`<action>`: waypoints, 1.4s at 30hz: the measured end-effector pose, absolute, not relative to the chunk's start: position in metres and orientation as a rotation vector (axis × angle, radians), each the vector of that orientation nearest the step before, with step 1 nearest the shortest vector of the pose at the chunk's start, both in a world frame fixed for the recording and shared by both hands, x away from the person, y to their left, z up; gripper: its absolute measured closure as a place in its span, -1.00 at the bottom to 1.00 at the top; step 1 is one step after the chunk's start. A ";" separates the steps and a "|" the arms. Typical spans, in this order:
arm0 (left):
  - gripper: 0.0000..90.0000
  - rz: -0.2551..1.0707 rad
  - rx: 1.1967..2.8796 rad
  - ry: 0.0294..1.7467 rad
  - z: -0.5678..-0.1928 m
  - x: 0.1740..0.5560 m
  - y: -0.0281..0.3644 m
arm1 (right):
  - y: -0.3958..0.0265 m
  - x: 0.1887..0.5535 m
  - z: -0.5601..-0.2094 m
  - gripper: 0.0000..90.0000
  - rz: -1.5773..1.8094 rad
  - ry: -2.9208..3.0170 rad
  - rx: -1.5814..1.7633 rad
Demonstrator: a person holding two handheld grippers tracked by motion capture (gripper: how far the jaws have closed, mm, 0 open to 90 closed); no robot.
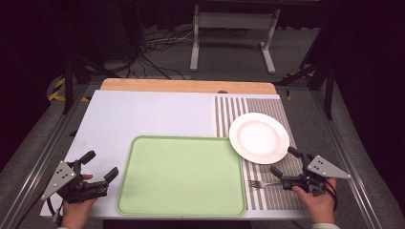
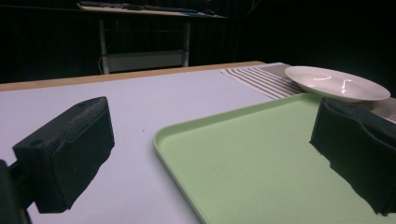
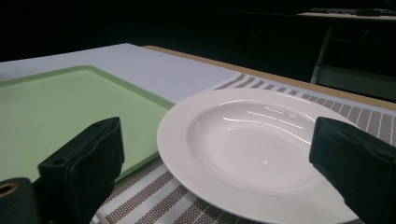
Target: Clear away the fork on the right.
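Observation:
A light green tray lies empty at the front middle of the white table. A white plate rests on the striped placemat, its left rim over the tray's far right corner. A metal fork lies on the mat just right of the tray. My left gripper is open at the tray's left side, with the tray and the plate ahead of it. My right gripper is open just in front of the plate, its left jaw near the fork's handle.
The white table top ends in a wooden strip at the far edge. Beyond it are a white stand and cables on the floor. Metal rails run along both sides of the table.

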State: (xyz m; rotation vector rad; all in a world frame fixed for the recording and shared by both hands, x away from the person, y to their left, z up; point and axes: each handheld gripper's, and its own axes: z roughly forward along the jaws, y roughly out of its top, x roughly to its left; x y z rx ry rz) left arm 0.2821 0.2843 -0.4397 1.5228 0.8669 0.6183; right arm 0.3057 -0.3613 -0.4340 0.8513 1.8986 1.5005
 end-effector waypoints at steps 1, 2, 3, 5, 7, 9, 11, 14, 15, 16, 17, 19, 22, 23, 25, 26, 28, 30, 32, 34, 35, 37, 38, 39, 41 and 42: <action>-1.00 0.617 1.522 0.867 -0.440 0.282 0.285 | -0.361 0.306 -0.434 -0.91 1.501 1.899 0.851; -1.00 0.616 1.518 0.870 -0.439 0.282 0.285 | -0.362 0.306 -0.434 -0.91 1.500 1.900 0.850; -1.00 0.609 1.511 0.876 -0.439 0.282 0.285 | -0.362 0.305 -0.434 -0.91 1.499 1.900 0.851; -1.00 0.598 1.497 0.886 -0.439 0.282 0.286 | -0.361 0.306 -0.434 -0.91 1.505 1.900 0.851; -1.00 0.602 1.494 0.890 -0.438 0.281 0.287 | -0.361 0.307 -0.434 -0.91 1.508 1.901 0.846; -1.00 0.609 1.494 0.890 -0.438 0.280 0.287 | -0.361 0.308 -0.434 -0.91 1.514 1.902 0.844; -1.00 0.611 1.497 0.889 -0.438 0.280 0.288 | -0.361 0.309 -0.434 -0.91 1.514 1.904 0.843; -0.99 0.611 1.500 0.892 -0.438 0.280 0.288 | -0.359 0.308 -0.433 -0.91 1.511 1.912 0.837; -0.99 0.605 1.489 0.899 -0.438 0.280 0.289 | -0.357 0.305 -0.426 -0.91 1.498 1.907 0.826; -1.00 0.605 1.489 0.899 -0.438 0.280 0.289 | -0.355 0.305 -0.423 -0.91 1.502 1.903 0.813; -1.00 0.608 1.494 0.898 -0.438 0.281 0.289 | -0.354 0.304 -0.418 -0.90 1.499 1.908 0.797; -0.99 0.614 1.499 0.897 -0.438 0.281 0.288 | -0.352 0.305 -0.411 -0.90 1.481 1.941 0.776; -0.99 0.617 1.509 0.892 -0.438 0.282 0.287 | -0.351 0.309 -0.403 -0.90 1.442 2.015 0.775; -1.00 0.617 1.509 0.892 -0.438 0.282 0.287 | -0.351 0.309 -0.403 -0.90 1.442 2.015 0.775; -0.99 0.623 1.517 0.888 -0.438 0.282 0.286 | -0.350 0.313 -0.398 -0.91 1.399 2.071 0.758; -1.00 0.623 1.519 0.886 -0.438 0.282 0.286 | -0.349 0.313 -0.395 -0.90 1.371 2.097 0.745; -0.99 0.621 1.526 0.886 -0.439 0.283 0.286 | -0.348 0.316 -0.390 -0.90 1.309 2.160 0.707; -0.99 0.620 1.531 0.886 -0.439 0.283 0.285 | -0.346 0.319 -0.386 -0.87 1.253 2.226 0.687; -0.99 0.622 1.534 0.884 -0.440 0.283 0.285 | -0.345 0.320 -0.384 -0.87 1.227 2.247 0.675; -0.99 0.623 1.536 0.885 -0.440 0.283 0.285 | -0.342 0.324 -0.382 -0.86 1.176 2.302 0.660; -0.99 0.616 1.531 0.889 -0.440 0.283 0.284 | -0.340 0.327 -0.380 -0.86 1.132 2.342 0.650; -0.99 0.614 1.537 0.887 -0.440 0.284 0.283 | -0.338 0.329 -0.378 -0.86 1.096 2.378 0.642; -0.99 0.613 1.539 0.886 -0.441 0.284 0.283 | -0.336 0.330 -0.377 -0.86 1.067 2.400 0.634; -0.99 0.612 1.540 0.885 -0.441 0.284 0.283 | -0.336 0.331 -0.376 -0.86 1.057 2.412 0.632; -0.99 0.611 1.541 0.885 -0.441 0.284 0.283 | -0.334 0.333 -0.376 -0.86 1.015 2.448 0.626; -0.99 0.612 1.541 0.885 -0.441 0.284 0.283 | -0.333 0.334 -0.376 -0.86 0.992 2.462 0.621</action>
